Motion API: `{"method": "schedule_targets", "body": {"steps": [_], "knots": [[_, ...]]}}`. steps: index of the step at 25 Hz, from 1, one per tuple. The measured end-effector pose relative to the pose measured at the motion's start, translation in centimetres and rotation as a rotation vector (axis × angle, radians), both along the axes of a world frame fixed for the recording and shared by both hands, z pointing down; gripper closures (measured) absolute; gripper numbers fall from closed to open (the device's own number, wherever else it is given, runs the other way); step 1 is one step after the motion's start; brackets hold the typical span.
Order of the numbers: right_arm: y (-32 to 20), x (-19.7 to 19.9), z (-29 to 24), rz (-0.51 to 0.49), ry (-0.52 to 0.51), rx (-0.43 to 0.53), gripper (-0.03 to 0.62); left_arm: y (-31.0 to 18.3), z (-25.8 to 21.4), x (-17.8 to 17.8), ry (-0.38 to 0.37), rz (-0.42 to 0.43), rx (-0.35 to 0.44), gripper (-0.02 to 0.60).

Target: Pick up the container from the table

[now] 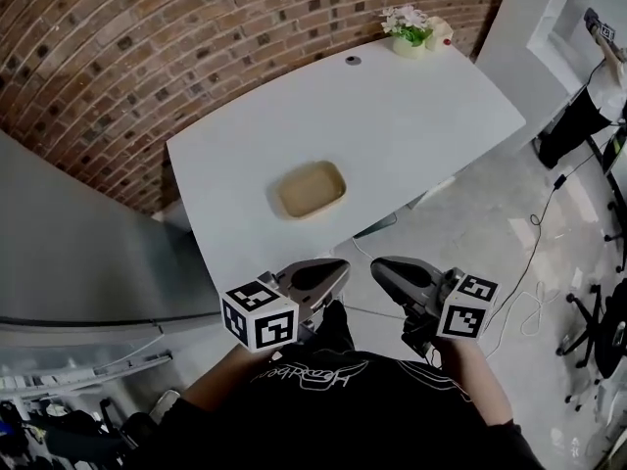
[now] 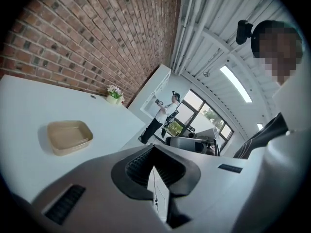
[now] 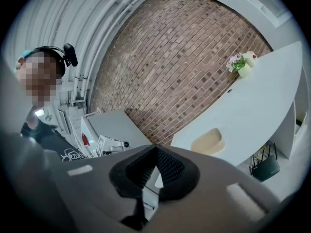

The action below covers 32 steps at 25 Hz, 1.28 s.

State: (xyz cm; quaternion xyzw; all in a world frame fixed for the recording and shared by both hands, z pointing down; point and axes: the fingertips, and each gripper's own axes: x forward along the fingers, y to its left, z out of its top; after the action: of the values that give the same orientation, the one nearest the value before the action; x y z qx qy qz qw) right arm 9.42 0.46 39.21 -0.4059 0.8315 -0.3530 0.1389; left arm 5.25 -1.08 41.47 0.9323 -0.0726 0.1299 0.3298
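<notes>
- The container (image 1: 310, 189), a shallow tan tray, is lying flat on the white table (image 1: 411, 116), at 12 o'clock from the two grippers and closer to the table's near edge than to its far one.
- White tabletop is showing on every side of the container, widest toward 1 o'clock, where a flower pot (image 1: 411, 33) is standing at the far corner.
- The left gripper (image 1: 336, 269) is hovering short of the near edge, its jaws pressing together on nothing.
- The right gripper (image 1: 379, 265) is hovering just beside it, jaws likewise closed and empty.
- A brick wall (image 1: 196, 37) is bounding the table from 10 to 12 o'clock.
- A grey cabinet (image 1: 78, 253) is crowding in at 9 o'clock.
- Open floor (image 1: 509, 233) with loose cables is spreading out at 3 o'clock.
</notes>
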Motion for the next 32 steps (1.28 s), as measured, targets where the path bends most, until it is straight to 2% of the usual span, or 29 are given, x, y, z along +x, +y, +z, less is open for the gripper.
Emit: {"method": "schedule_targets", "body": {"steps": [4,10,16,24,30,32], "knots": [[-4.0,0.9,0.6,-0.023,-0.007,-0.024,0.591,-3.7,0.3,1.4,-0.003,-0.003,-0.02,0.578],[-9.0,1.6,0.6,-0.062,-0.018,-0.044,0.591,-8.6,0.2,1.9,-0.006,-0.053,-0.037,0.578],[-14.2,1.6,0.3,-0.071,0.034,0.004,0.591,-13.3,0.8,0.2,-0.008,-0.113,-0.034,0.578],[-19.9,0.6,2.2,-0.077,0.086,-0.013,0.589,-18.7,3.8,-2.9,-0.031,-0.207,-0.087,0.578],[-21.7,1.2,4.3,-0.068,0.1,-0.073,0.588,-20.7,6.0,-5.0,-0.04,-0.268,-0.14,0.577],[-22.0,1.7,5.1,-0.058,0.103,-0.101,0.569,-21.2,7.0,-6.0,-0.046,-0.3,-0.164,0.577]]}}
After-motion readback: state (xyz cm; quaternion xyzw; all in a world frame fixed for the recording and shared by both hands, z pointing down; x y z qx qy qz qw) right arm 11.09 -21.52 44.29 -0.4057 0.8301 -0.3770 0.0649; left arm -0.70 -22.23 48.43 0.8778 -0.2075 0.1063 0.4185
